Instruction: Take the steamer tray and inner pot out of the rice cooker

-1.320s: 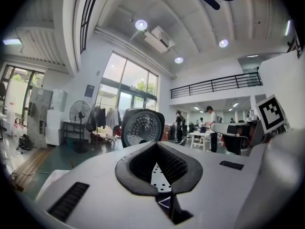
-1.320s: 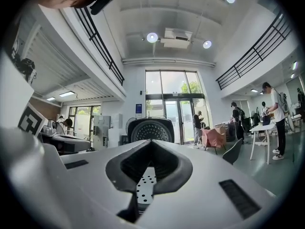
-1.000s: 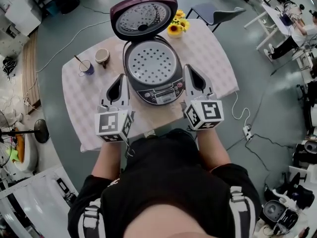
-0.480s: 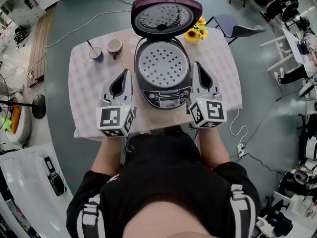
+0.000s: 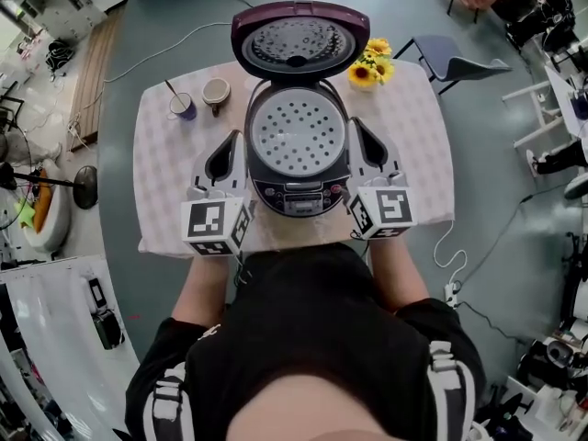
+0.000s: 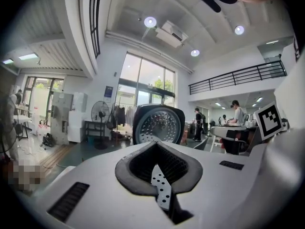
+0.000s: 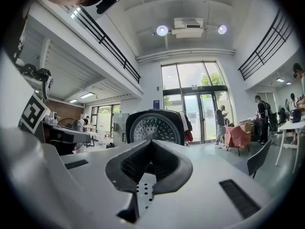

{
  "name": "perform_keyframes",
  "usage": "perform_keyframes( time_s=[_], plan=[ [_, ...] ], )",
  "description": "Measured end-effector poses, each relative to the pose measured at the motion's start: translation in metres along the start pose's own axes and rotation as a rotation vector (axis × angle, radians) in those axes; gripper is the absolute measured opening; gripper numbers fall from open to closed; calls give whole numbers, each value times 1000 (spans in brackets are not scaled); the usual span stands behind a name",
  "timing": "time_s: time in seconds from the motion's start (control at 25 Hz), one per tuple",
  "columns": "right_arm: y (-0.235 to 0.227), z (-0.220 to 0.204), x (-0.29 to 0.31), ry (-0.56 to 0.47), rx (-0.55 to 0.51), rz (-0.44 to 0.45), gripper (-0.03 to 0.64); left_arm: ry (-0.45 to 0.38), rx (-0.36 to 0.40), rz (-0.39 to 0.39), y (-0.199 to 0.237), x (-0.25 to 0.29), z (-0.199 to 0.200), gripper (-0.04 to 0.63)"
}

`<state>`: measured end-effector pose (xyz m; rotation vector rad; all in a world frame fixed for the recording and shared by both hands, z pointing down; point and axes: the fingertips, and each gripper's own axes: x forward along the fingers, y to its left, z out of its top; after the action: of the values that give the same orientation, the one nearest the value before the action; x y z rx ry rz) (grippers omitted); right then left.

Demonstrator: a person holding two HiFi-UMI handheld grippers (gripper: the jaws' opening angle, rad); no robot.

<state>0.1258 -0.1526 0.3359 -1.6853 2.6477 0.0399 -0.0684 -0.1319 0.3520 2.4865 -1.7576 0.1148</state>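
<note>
Centrally, the tray (image 5: 299, 131) sat in the open cooker (image 5: 296, 191), pot presumably beneath it. Left gripper (image 5: 231, 141) and right gripper (image 5: 358, 127) flanked it, jaws together, empty. Unopened, they could only nudge the rim and tip the tray.

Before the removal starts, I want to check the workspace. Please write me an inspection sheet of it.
Surface: table with a checked cloth.
Job's things: cooker stands on the table, lid open; steamer tray sits inside; inner pot hidden beneath it.
Clutter: two cups at the far left; sunflowers at the far right.
Grippers: left hand-held gripper and right hand-held gripper, one on each side of the cooker, both shut and empty.
Cables: cable on the floor at the left; another at the right.
Surroundings: chair beyond the table.
</note>
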Motion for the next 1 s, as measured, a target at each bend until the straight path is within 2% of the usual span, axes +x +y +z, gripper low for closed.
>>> perform_keyframes(
  time_s=[0.32, 0.44, 0.48, 0.52, 0.56, 0.6, 0.68, 0.84, 1.0],
  plan=[
    [-24, 2, 3, -28, 28, 1, 0, 4, 31, 13, -8, 17, 3, 3],
    [-30, 9, 0, -80, 40, -1, 0, -25, 52, 28, -9, 18, 10, 7],
    [-30, 12, 0, -103, 46, 14, 2, -38, 59, 29, -9, 19, 13, 49],
    [-28, 14, 2, -117, 53, 37, 189, -49, 56, 21, -10, 21, 15, 200],
    [-27, 14, 5, -120, 61, 56, 305, -53, 42, 7, -10, 23, 17, 374],
    [-27, 13, 9, -108, 64, 66, 367, -47, 25, -4, -9, 25, 18, 405],
    [-28, 5, 16, -55, 53, 67, 394, -11, 19, -10, -4, 29, 15, 427],
    [-30, -14, 22, 41, 32, 56, 396, 93, 69, 5, 2, 35, -4, 431],
    [-29, -28, 27, 104, 13, 65, 395, 183, 72, 2, 4, 40, -26, 431]
  ],
)
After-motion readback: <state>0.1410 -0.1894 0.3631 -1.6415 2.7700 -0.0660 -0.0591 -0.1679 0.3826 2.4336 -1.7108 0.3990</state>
